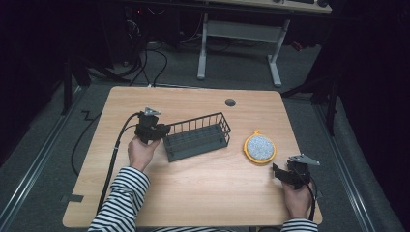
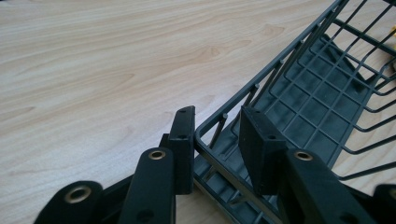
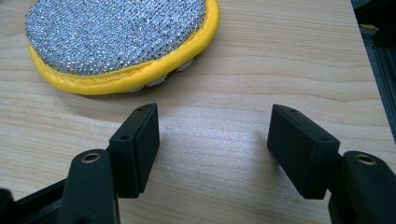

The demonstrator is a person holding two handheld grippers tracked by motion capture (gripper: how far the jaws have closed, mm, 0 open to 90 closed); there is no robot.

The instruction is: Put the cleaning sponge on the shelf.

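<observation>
The left tool [image 2: 217, 140] is clamped on the end rim of the wire basket [image 1: 197, 137], one jaw inside and one outside, likely to steady or drag it across the tabletop [image 1: 203, 188]. The right tool [image 3: 215, 149] rests open, with the round scouring pad [image 3: 116, 42] lying just ahead of its jaws, untouched.

Dark wire basket [image 1: 198, 137], upright, mid-table

Bare tabletop [image 1: 203, 188] lies open along the near edge and the far side. The wire basket [image 1: 198, 137] blocks the middle-left; the round scouring pad [image 1: 260, 148] sits right of it, a passable gap between.
</observation>
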